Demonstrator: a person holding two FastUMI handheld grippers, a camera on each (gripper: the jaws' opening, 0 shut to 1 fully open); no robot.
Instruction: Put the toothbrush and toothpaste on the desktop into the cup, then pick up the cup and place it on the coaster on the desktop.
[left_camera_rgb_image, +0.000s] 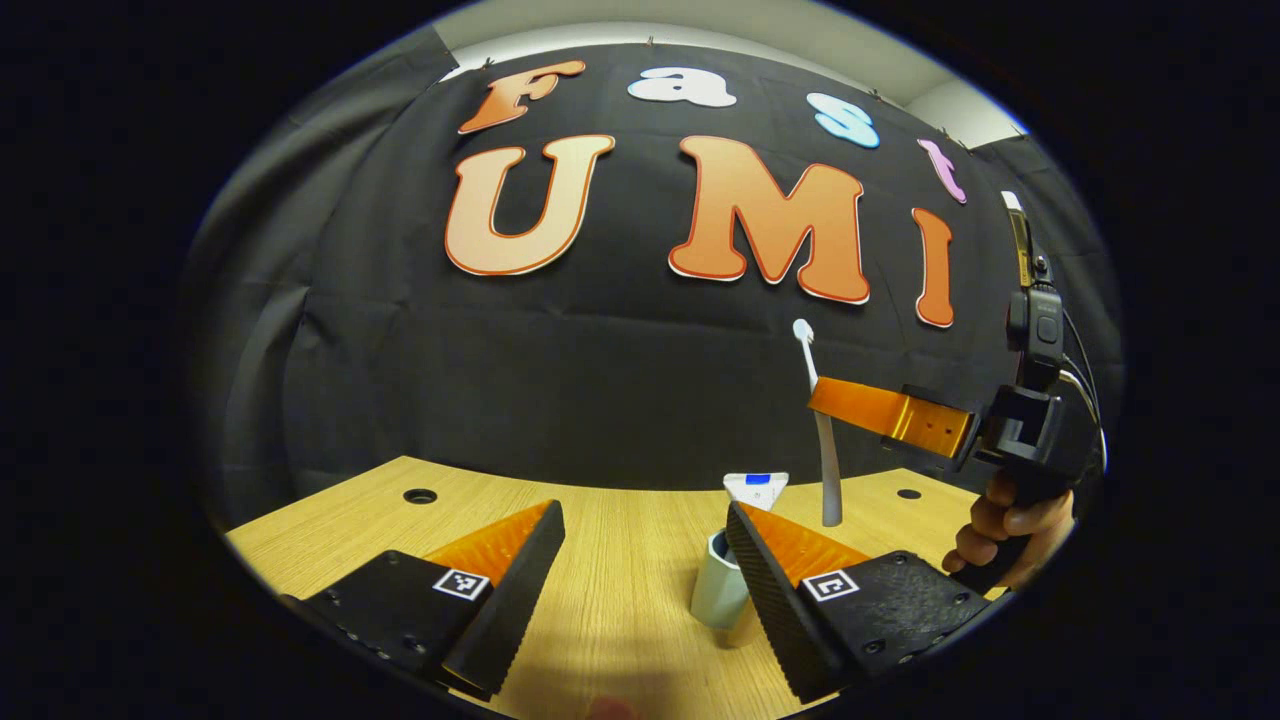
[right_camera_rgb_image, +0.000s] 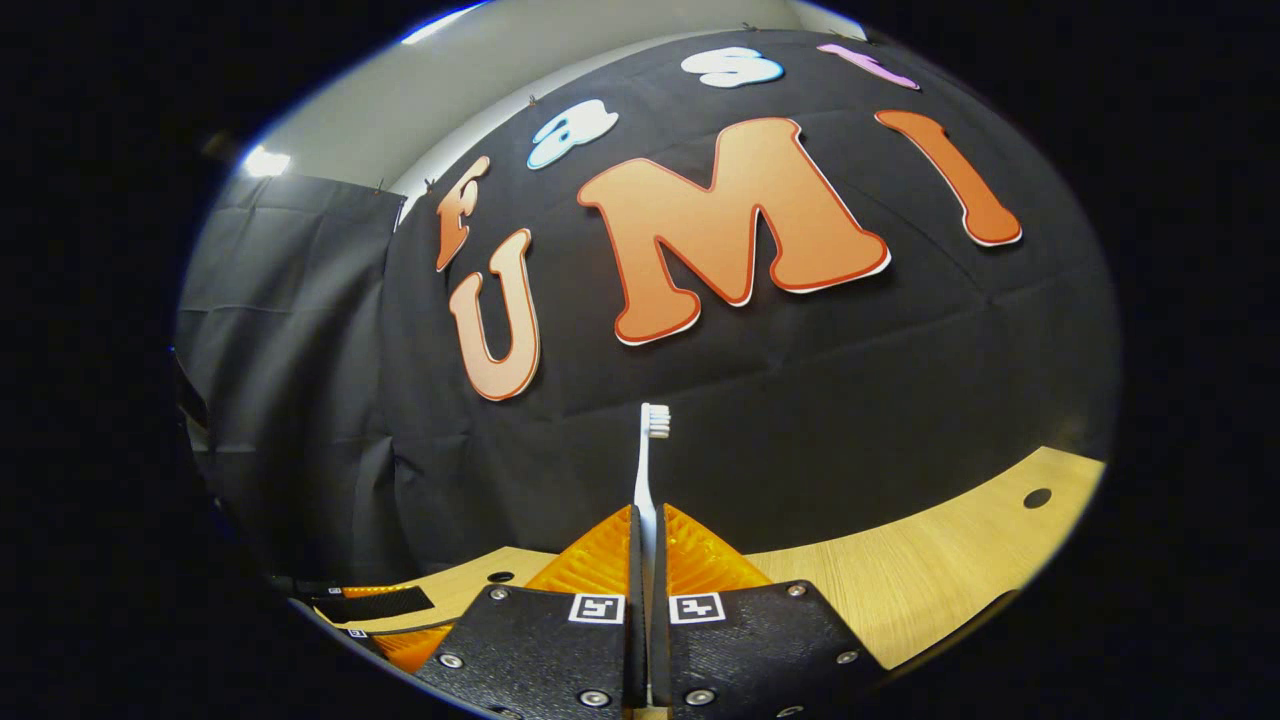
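In the left gripper view, the left gripper (left_camera_rgb_image: 645, 560) hangs low over the counter (left_camera_rgb_image: 610, 620), its jaws released and spread wide with nothing between them. 1 cup (left_camera_rgb_image: 719, 592) stands upright on the counter just inside the gripper's right finger, which hides part of it. Behind the cup, 1 toothpaste (left_camera_rgb_image: 756, 489) tube shows its flat white end above that finger; whether it sits in the cup or behind it I cannot tell. Farther off to the right, the right gripper (left_camera_rgb_image: 830, 398) is held above the counter by a hand (left_camera_rgb_image: 1005, 535), and its jaws are clenched on 1 toothbrush (left_camera_rgb_image: 826, 470). The brush stands nearly upright in the air, head up, its lower end above the cup and clear of the counter. 2 round holes (left_camera_rgb_image: 420, 496) are cut in the counter, 1 at the far left and 1 at the far right.

In the right gripper view, the right gripper (right_camera_rgb_image: 645, 530) has its jaws clenched on the toothbrush (right_camera_rgb_image: 648, 470), both fingers pressed to the handle. The brush rises straight from between them, bristles (right_camera_rgb_image: 657, 420) at the top turned to the right. The counter (right_camera_rgb_image: 950, 570) lies below, with 2 holes (right_camera_rgb_image: 1037, 497) in sight. At the lower left, part of the left gripper (right_camera_rgb_image: 375, 610) lies low near the counter's edge.
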